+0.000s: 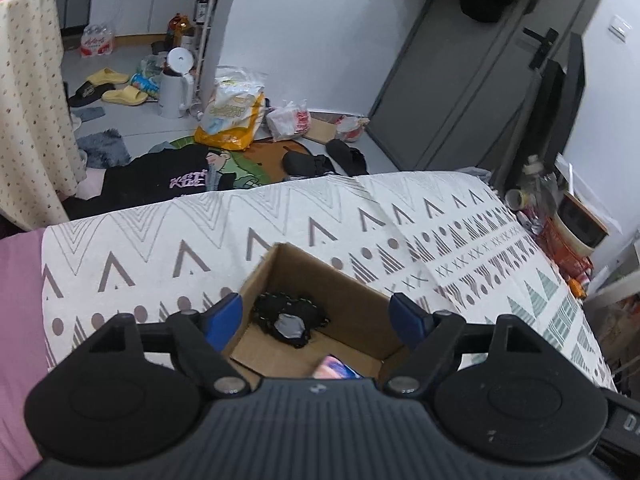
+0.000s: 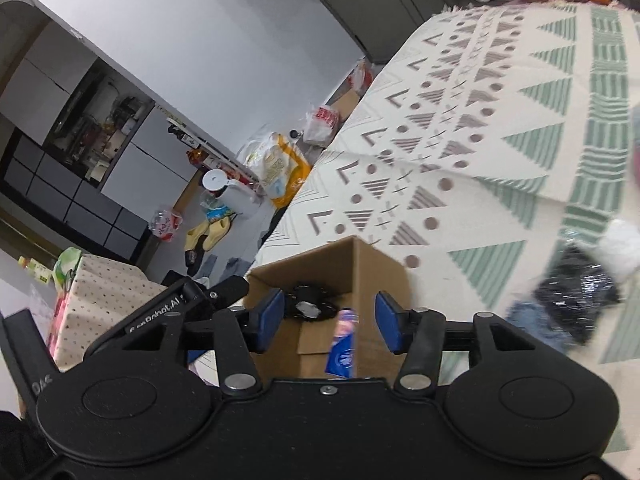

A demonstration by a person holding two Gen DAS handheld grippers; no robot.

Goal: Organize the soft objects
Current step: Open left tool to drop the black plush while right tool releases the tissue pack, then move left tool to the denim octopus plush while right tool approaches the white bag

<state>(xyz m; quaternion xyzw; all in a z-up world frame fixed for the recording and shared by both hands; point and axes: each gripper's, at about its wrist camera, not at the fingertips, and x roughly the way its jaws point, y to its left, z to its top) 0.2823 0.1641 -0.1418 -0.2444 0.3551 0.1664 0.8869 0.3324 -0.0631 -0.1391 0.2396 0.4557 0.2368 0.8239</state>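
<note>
**Cardboard box on the bed, both grippers hovering over it**

Cardboard is filling the middle of the left wrist view: an open brown cardboard box point(image 1: 340, 304) is sitting on a bed covered with a cream blanket printed with grey and green triangles point(image 1: 240, 224). A crumpled black soft item with a pale grey patch point(image 1: 290, 320) is lying on the box floor toward its far corner. A small packet with pink and blue print point(image 1: 338, 369) is showing at the near edge of the box, partly hidden by the gripper body. The left gripper point(image 1: 316, 316) is hanging above the box with its jaws wide apart and nothing between them.

In the right wrist view, the same box point(image 2: 372, 276) is sitting just ahead of the right gripper point(image 2: 330, 322), whose jaws are also standing apart, gripping nothing. The black item point(image 2: 310, 304) is lying inside the box. The blue and pink packet point(image 2: 343, 344) is appearing between the blue pads, touching neither. Off to the right, a blurred black glittery cloth point(image 2: 576, 292) is lying on the blanket point(image 2: 500, 120) beside something white point(image 2: 624, 248).
</note>
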